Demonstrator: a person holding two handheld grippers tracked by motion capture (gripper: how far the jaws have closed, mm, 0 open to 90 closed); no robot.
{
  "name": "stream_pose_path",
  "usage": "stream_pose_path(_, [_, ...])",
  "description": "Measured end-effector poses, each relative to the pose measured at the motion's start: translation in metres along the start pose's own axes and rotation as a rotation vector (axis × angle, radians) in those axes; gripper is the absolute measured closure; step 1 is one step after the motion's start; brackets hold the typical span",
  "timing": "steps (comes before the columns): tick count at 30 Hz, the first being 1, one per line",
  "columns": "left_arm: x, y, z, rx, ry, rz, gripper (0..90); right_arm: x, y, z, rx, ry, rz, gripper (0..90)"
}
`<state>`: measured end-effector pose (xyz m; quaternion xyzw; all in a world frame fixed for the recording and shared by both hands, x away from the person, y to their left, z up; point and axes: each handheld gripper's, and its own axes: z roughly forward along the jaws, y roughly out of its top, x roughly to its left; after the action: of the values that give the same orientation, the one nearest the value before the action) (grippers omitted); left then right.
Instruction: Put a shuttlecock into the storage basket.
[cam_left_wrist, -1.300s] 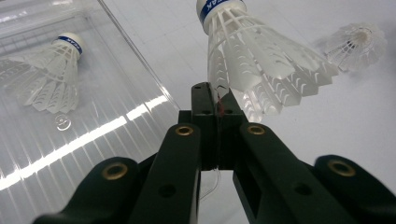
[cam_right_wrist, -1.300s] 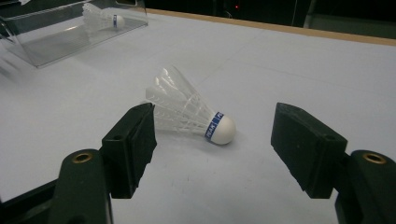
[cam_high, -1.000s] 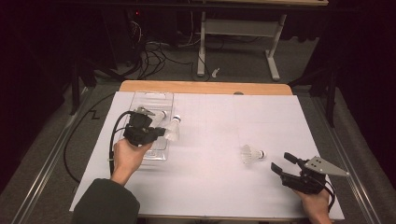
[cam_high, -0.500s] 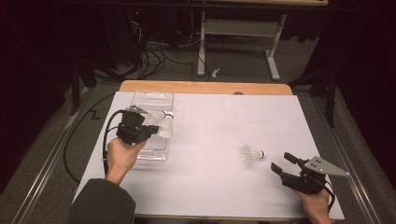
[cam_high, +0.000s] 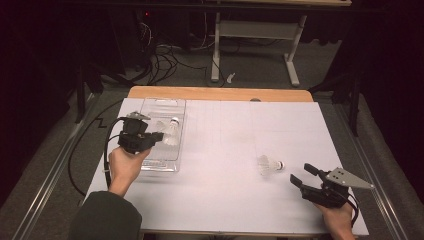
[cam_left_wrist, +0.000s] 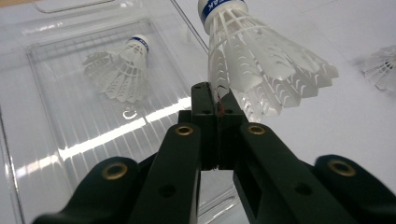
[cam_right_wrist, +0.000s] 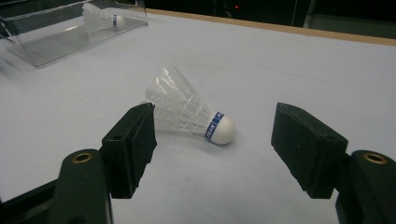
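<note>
— White feathers pinched at the skirt's edge: is the left tool (cam_left_wrist: 217, 100) really grasping that shuttlecock (cam_left_wrist: 261, 70)?

— Yes, its jaws are clenched on the rim of the held shuttlecock's skirt, cork pointing away, above the clear plastic tray (cam_high: 150, 165) at the far left of the surface (cam_high: 225, 200).

— What lies in the tray?

— A second shuttlecock (cam_left_wrist: 122, 70), on its side on the ribbed bottom.

— And the right tool (cam_high: 304, 175)?

— Released, jaws wide apart, resting low at the near right. A third shuttlecock (cam_right_wrist: 189, 114) lies on its side on the white surface just beyond its jaws, untouched, cork toward the right.
</note>
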<state>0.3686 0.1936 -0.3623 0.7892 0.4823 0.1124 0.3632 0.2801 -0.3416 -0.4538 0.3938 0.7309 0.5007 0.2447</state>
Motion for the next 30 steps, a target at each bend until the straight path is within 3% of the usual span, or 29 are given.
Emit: stream_pose_path(30, [0.030, -0.007, -0.005, -0.008, 0.067, -0.076, 89.5, 0.000, 0.000, 0.000, 0.001, -0.002, -0.002, 31.1])
